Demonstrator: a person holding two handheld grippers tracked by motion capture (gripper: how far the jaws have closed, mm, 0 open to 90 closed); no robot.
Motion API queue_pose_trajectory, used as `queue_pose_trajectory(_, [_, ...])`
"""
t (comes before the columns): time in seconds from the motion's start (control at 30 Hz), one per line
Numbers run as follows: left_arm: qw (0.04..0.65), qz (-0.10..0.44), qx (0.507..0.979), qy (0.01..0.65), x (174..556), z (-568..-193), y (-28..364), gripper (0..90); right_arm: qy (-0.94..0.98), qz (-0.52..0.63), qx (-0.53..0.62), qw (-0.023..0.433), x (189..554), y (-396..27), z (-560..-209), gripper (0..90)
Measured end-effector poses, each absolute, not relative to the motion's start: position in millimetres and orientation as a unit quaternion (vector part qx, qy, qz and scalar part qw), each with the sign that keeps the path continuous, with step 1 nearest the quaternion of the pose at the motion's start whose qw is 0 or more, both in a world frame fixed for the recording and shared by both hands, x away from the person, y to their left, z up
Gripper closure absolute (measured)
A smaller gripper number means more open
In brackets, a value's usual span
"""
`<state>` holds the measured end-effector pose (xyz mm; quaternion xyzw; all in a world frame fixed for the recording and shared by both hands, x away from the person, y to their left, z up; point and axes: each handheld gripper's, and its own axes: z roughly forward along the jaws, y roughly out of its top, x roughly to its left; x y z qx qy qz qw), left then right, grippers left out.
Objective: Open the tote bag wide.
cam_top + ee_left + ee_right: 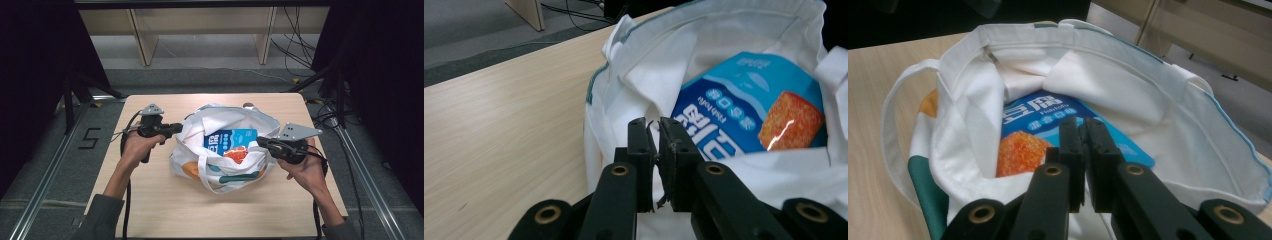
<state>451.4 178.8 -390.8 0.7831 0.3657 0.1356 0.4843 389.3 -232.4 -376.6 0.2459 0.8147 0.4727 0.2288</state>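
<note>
1. High view: nearest, the person's forearms; the left hand-held gripper (172, 129) and right hand-held gripper (264, 142) meet opposite rims of the soft white tote bag (220, 172) at the bench's middle.
2. Left gripper view: jaws pinch limp rim cloth, probably securely; grip hems.
3. Right gripper view: jaws closed over the near rim, cloth between them unclear; the light, slippery blue packet (1048, 125) lies inside.

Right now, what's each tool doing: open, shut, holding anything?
Left tool: shut on the rim of the white bag.
Right tool: shut on the bag's opposite rim.
</note>
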Motion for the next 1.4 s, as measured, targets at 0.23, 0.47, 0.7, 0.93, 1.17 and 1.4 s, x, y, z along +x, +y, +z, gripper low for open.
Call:
queue_pose_trajectory(0.23, [0.506,0.128,0.768,0.371,421,-404,195,81.9,0.806,0.475,0.263,0.234,385,-244,-381,83.3])
queue_pose_trajectory(0.47, [0.504,0.119,0.777,0.358,390,-418,197,79.0,0.802,0.474,0.277,0.238,378,-252,-385,81.6])
queue_pose_trajectory(0.7, [0.510,0.128,0.776,0.348,370,-419,201,66.4,0.790,0.481,0.287,0.250,377,-259,-390,66.3])
queue_pose_trajectory(0.93, [0.513,0.135,0.776,0.341,363,-420,200,55.9,0.786,0.482,0.291,0.256,373,-260,-392,57.7])
queue_pose_trajectory(1.17, [0.509,0.131,0.780,0.340,359,-422,193,46.5,0.783,0.486,0.301,0.247,369,-260,-393,50.4])
queue_pose_trajectory(1.4, [0.511,0.121,0.777,0.347,351,-428,191,35.8,0.776,0.488,0.306,0.257,367,-259,-395,42.5])
